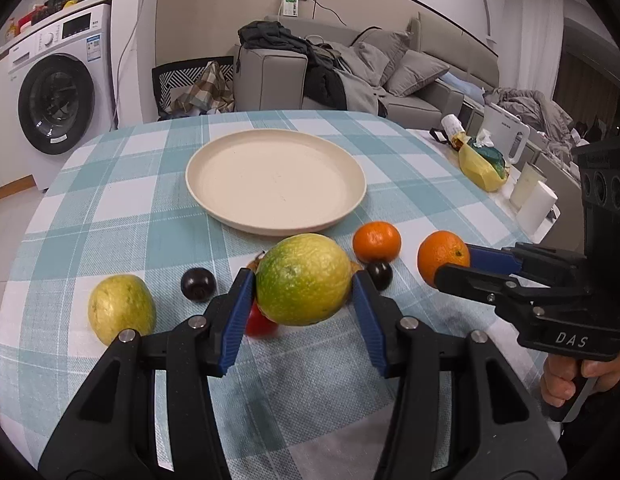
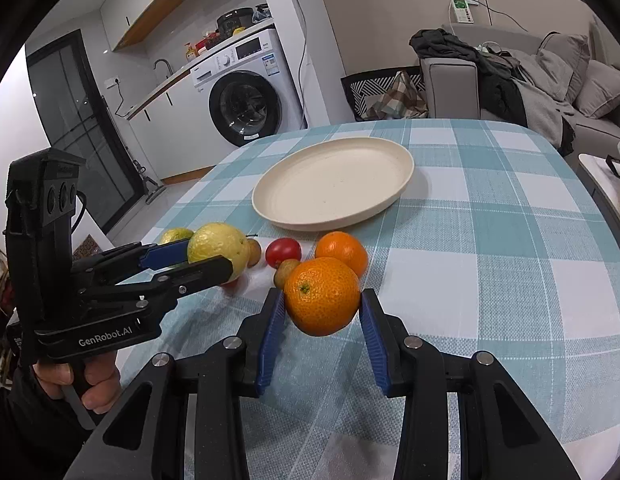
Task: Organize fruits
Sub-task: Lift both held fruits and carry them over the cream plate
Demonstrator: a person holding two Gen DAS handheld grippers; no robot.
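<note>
A green-yellow fruit (image 1: 303, 280) was clamped between the left gripper (image 1: 303, 280) fingers, an orange (image 2: 322, 296) between the right gripper (image 2: 322, 300) fingers, both near the plate (image 1: 275, 148). Dark plums (image 1: 197, 284) were shown only in the left view.

Stuff you can't fully see around the jaws

In the left wrist view, a red fruit (image 1: 258, 322) sits mostly tucked behind the green-yellow citrus (image 1: 302, 280) between the jaws, so only a sliver shows under the left pad, and a brownish thing (image 1: 254, 265) peeking just above that pad is too covered to name. One dark plum (image 1: 378, 274) is half hidden behind the right pad. The right gripper (image 1: 450, 266) covers the near side of its orange (image 1: 441, 258). In the right wrist view, a small brownish fruit (image 2: 285, 273) is half hidden behind the held orange (image 2: 322, 296), and the far yellow-green fruit (image 2: 174, 235) is mostly blocked beyond the left gripper (image 2: 213, 256). Both grippers' bodies run off the bottom edge.
</note>
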